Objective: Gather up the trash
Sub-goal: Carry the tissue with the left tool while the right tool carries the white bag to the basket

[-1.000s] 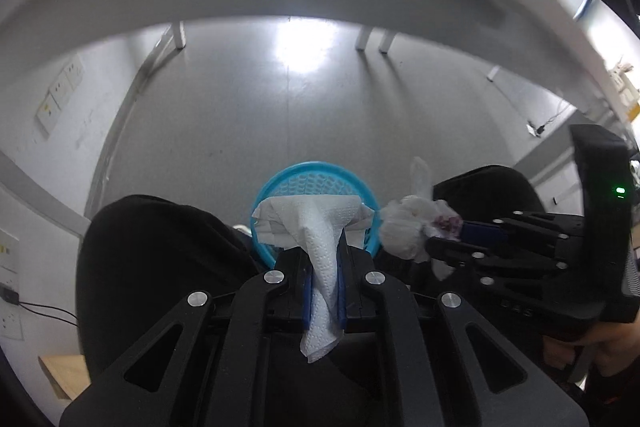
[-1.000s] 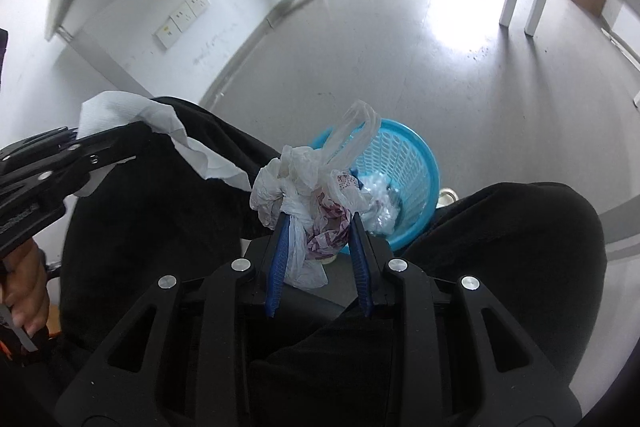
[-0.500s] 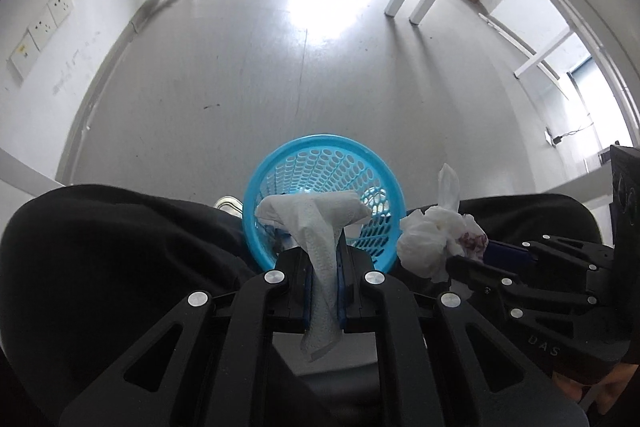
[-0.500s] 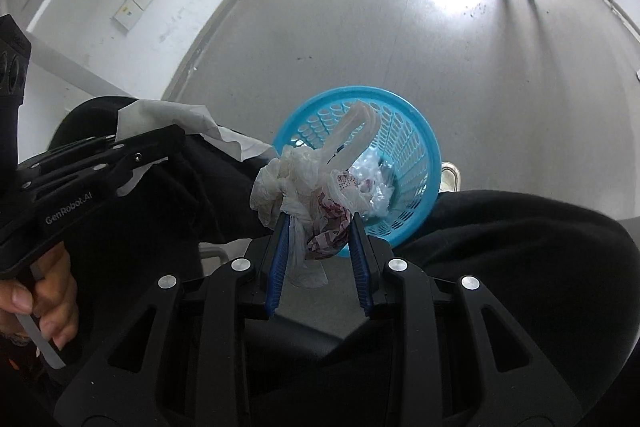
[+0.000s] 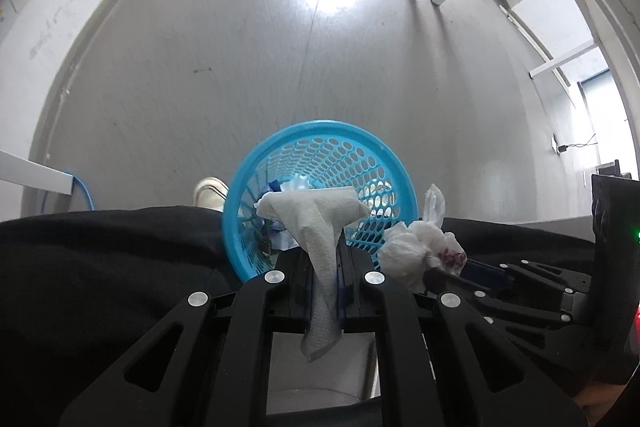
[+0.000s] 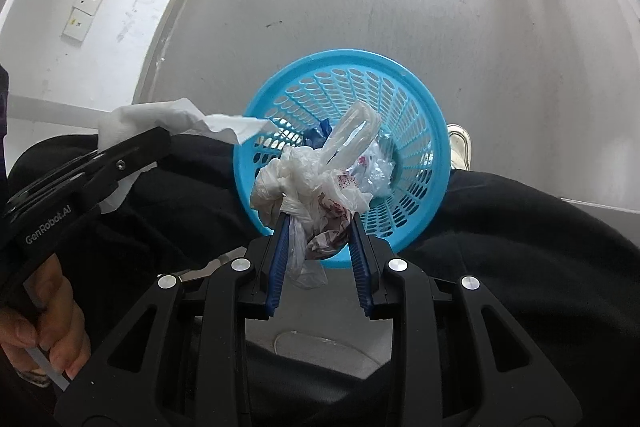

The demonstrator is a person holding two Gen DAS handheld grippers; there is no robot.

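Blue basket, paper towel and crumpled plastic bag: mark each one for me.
blue basket (image 6: 434, 131), right wrist view, on its far right rim.
paper towel (image 5: 320, 223), left wrist view, on the folded top.
crumpled plastic bag (image 6: 296, 175), right wrist view, on the white bunched part.

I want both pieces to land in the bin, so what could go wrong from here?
The paper towel, pinched in the left gripper, hangs near the blue basket rim and could drop on the lap. The plastic bag in the right gripper may cling to a pad on release.
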